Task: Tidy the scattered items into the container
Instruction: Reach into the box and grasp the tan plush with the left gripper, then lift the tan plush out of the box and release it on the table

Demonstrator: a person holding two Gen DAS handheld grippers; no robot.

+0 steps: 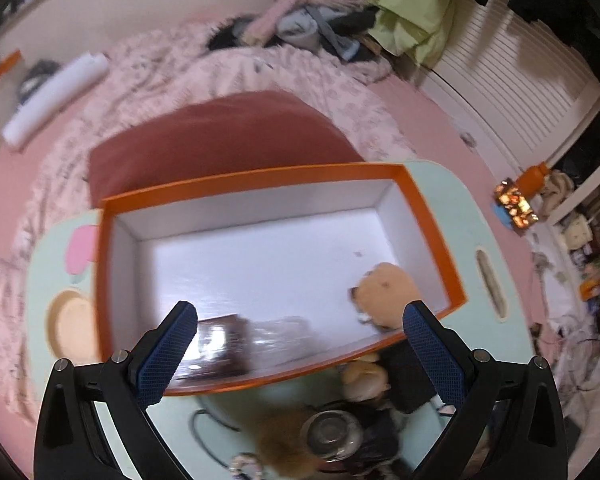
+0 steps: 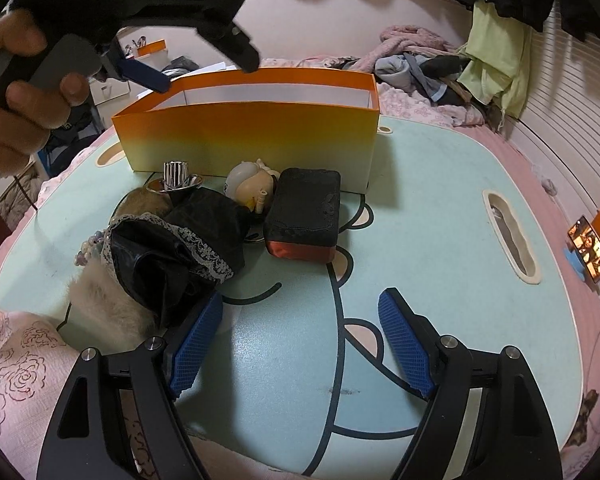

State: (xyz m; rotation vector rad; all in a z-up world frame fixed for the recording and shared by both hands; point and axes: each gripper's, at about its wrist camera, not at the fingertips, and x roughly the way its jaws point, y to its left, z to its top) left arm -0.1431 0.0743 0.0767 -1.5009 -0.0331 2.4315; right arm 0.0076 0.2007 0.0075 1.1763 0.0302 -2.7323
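Note:
An orange box (image 1: 260, 178) with a white inside stands on a mint-green board (image 1: 452, 216). In it lie a tan plush bear (image 1: 384, 288) and a dark wrapped packet (image 1: 220, 340). My left gripper (image 1: 300, 312) hangs open above the box's near side and holds nothing. In the right wrist view the box (image 2: 244, 136) stands at the back, with the left gripper (image 2: 204, 74) over its left end. In front of it lie a black case (image 2: 302, 216), a small doll (image 2: 248, 188), a silver cup-like piece (image 2: 176, 178), a black lace cloth (image 2: 180, 240) and a fur piece (image 2: 100, 296). My right gripper (image 2: 302, 298) stands open above the bare board (image 2: 420, 240).
The board rests on a bed with a pink quilt (image 1: 160, 64). A dark red cushion (image 1: 220, 136) lies behind the box. Clothes (image 2: 420, 60) are piled at the back. A lit phone (image 2: 590, 248) stands at the right, past the board's handle slot (image 2: 510, 236). A hand (image 2: 20, 92) holds the left gripper.

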